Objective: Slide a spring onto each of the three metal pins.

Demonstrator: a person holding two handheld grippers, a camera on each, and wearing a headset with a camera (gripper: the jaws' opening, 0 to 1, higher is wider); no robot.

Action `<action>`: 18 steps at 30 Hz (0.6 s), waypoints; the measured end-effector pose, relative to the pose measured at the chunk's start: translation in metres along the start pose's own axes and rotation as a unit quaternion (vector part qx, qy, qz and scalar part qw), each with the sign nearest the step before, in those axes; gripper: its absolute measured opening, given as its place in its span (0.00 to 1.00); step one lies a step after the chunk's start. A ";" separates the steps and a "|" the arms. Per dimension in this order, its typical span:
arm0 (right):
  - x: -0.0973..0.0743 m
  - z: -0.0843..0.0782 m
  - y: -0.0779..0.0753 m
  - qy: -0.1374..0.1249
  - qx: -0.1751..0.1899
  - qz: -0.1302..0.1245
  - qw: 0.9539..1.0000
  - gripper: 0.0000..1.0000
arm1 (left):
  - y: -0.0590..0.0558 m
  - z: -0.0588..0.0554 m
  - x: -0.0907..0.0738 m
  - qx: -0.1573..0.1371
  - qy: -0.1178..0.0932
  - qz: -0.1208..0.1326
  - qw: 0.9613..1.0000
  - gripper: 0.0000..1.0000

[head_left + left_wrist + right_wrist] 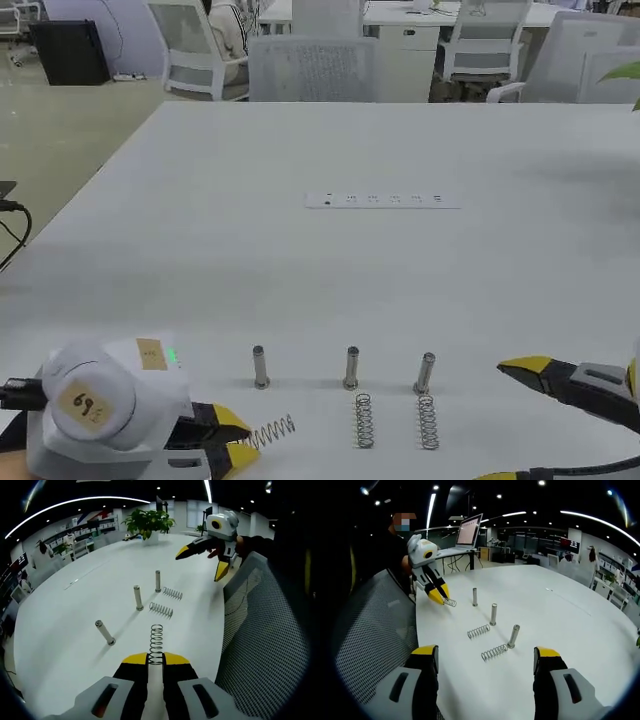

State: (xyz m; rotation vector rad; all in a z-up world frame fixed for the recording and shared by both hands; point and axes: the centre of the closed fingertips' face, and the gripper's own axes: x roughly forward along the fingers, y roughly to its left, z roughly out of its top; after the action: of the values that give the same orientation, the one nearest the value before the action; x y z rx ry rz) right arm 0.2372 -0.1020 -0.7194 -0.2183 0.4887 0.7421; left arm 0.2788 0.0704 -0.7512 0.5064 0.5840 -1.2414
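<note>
Three short metal pins [260, 367] [351, 367] [425, 372] stand upright in a row near the table's front edge. My left gripper [156, 657] is shut on one end of a spring [156, 640]. In the head view that spring [272, 431] sticks out from the left gripper [235, 440] and slants up toward the left pin, short of it. Two more springs [363, 420] [428, 421] lie flat in front of the middle and right pins. My right gripper [486, 655] is open and holds nothing; it hovers right of the right pin [513, 636], as the head view shows [500, 425].
A white power strip [383, 201] lies flush in the middle of the white table [400, 280]. Mesh office chairs [310, 68] stand at the far edge. A mesh chair back [270, 630] is close beside the table's near edge.
</note>
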 end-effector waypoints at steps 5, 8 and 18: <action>0.000 0.005 0.004 0.001 -0.006 0.009 1.000 0.70 | -0.001 0.004 -0.002 0.003 -0.009 -0.001 1.000 0.03; 0.000 0.011 0.010 0.001 -0.008 0.021 1.000 0.64 | -0.002 0.007 -0.003 0.005 -0.015 -0.004 1.000 0.03; 0.008 0.021 0.021 0.007 -0.017 0.062 0.998 0.38 | -0.004 0.012 -0.004 0.014 -0.022 -0.006 1.000 0.03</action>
State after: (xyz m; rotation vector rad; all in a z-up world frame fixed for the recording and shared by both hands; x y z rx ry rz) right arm 0.2346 -0.0743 -0.7061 -0.2261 0.5074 0.8711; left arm 0.2758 0.0641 -0.7399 0.4981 0.5329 -1.2702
